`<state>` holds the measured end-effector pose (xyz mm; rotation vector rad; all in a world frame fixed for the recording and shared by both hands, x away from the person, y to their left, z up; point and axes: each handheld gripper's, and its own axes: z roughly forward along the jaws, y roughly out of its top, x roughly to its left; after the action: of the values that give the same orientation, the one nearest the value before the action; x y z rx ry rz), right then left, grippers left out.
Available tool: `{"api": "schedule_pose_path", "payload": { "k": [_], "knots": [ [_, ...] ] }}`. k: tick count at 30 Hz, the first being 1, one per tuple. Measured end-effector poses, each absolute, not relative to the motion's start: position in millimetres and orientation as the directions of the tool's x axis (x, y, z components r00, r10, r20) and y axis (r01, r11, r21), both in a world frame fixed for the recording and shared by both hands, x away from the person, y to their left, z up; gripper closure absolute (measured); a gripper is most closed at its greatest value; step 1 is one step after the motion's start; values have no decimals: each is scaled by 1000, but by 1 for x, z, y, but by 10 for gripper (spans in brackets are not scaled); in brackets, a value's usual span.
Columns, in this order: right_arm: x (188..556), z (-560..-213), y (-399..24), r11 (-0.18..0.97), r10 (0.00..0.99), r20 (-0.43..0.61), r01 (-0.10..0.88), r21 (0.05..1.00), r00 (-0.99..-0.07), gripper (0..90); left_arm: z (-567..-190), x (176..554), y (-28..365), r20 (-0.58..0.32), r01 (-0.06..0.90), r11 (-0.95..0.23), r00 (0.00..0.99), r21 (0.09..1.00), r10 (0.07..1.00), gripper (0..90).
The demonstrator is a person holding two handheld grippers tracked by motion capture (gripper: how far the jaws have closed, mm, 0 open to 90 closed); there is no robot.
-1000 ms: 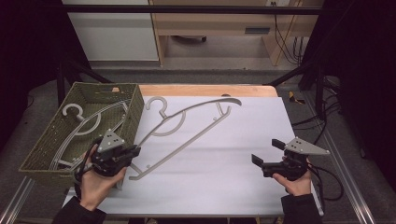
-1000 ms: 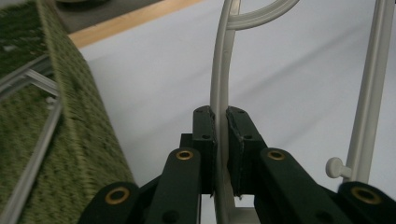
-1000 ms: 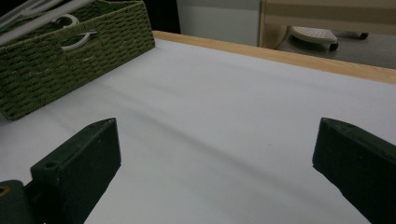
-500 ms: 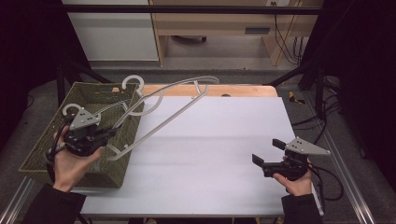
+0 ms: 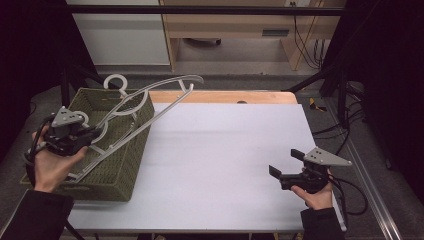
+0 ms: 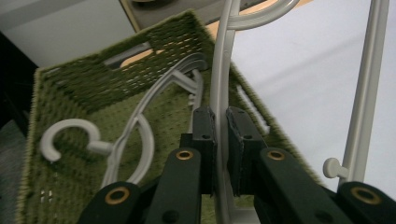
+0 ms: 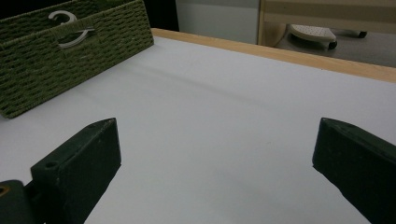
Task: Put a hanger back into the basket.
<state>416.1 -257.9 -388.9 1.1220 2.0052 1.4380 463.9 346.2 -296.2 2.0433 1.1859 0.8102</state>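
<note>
Smooth plastic hanger (image 6: pixel 219 70); rough woven basket (image 5: pixel 131 150); matt tabletop (image 5: pixel 225 150).

Count: two white hangers, one (image 5: pixel 150 95) raised at upper left of the frame, one (image 6: pixel 135 135) lying in the basket. One green woven basket (image 5: pixel 120 172) at left. Two tools: left tool (image 5: pixel 80 136), right tool (image 5: pixel 282 165). One tabletop (image 5: pixel 220 150).

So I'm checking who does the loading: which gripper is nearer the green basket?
Left. The left gripper hangs over the green basket, clamped on a grey hanger. The right gripper sits open across the table, well away from it.
</note>
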Motion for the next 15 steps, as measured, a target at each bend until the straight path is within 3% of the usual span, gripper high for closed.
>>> {"api": "schedule_pose_path", "payload": {
  "k": [15],
  "knots": [
    [417,-390,-257,139,807,109,366,920,-580,14,-312,472,412,209,574,-342,287,744,935,826]
  ]
}}
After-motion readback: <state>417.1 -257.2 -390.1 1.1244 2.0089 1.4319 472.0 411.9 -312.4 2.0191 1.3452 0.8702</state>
